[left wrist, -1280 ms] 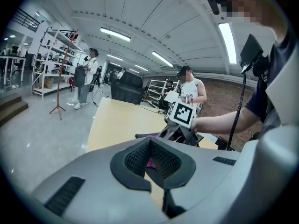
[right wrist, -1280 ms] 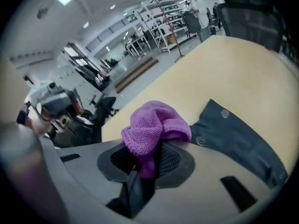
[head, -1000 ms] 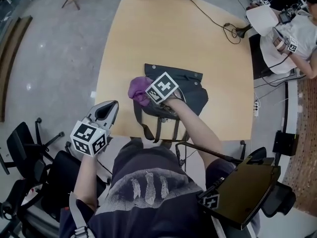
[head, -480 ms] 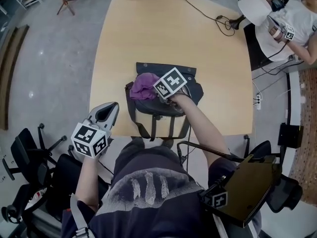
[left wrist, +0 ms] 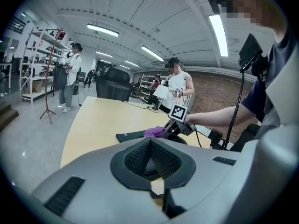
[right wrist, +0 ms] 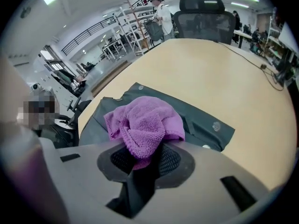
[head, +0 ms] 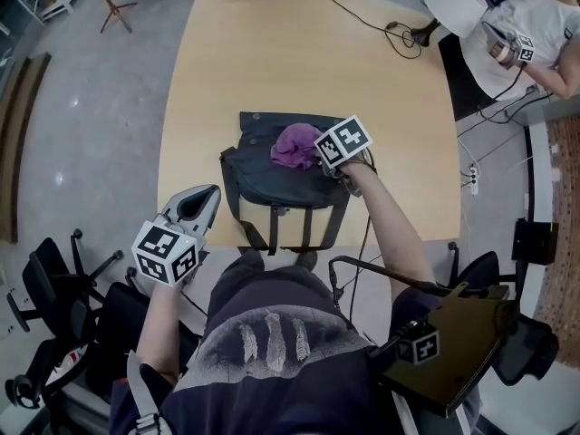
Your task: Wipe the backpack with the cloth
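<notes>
Backpack [head: 263,181] and cable [head: 349,7] on wooden table [head: 272,71]

We wear a dark navy shirt [head: 299,383] with short sleeves. At lower centre of the head view it carries a pale grey print [head: 267,343] of three claw-like streaks. A thin black cable [head: 356,261] hangs beside our right forearm.

Our left gripper [head: 201,198], at lower left, has a light grey shell with a dark oval hollow. It carries a white cube [head: 166,252] with black square markers. Our right gripper [head: 319,155], at centre, bears a like cube [head: 343,142].

In each gripper view the shell is smooth grey. Black ribbed pads [left wrist: 135,155] sit in a black surround, with dark slots at either side.
</notes>
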The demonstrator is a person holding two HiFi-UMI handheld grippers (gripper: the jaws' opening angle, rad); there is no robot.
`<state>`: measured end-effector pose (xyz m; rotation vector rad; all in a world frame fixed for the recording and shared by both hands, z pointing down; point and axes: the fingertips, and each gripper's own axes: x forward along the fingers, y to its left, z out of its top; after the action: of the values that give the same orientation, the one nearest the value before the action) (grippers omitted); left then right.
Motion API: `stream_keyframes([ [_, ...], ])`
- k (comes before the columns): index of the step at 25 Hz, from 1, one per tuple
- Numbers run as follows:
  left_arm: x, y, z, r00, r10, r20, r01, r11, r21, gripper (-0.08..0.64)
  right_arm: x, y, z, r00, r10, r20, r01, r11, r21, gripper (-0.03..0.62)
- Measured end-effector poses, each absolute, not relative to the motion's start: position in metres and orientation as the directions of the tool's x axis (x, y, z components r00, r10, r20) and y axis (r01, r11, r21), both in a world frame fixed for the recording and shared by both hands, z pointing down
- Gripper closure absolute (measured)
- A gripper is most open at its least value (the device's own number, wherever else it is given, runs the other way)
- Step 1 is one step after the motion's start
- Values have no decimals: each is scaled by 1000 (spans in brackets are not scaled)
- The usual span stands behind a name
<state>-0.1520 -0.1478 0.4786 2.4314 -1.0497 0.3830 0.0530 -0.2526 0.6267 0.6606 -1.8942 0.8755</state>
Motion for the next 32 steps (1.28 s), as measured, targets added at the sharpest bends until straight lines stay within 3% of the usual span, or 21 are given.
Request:
stream_keyframes([
  [12, -144, -140, 473, 671, -604, 430, -736, -616, 282, 554, 145, -274, 627, -301, -232, 925, -850, 504, -151, 499],
  [19, -126, -143, 466, 691, -593, 414, -716, -641, 277, 554, 221, -279, 605, -82, -322, 943, -869, 487, 90, 500],
  [25, -108, -141, 471, 714, -560, 420, -690, -665, 286, 554, 253, -247, 573, -111, -449, 887, -941, 334, 51, 499],
  [32, -76, -138, 463, 746, -525, 409, -649, -712, 269, 554, 210, -202, 618, -175, -422, 889, -943, 330, -29, 499],
])
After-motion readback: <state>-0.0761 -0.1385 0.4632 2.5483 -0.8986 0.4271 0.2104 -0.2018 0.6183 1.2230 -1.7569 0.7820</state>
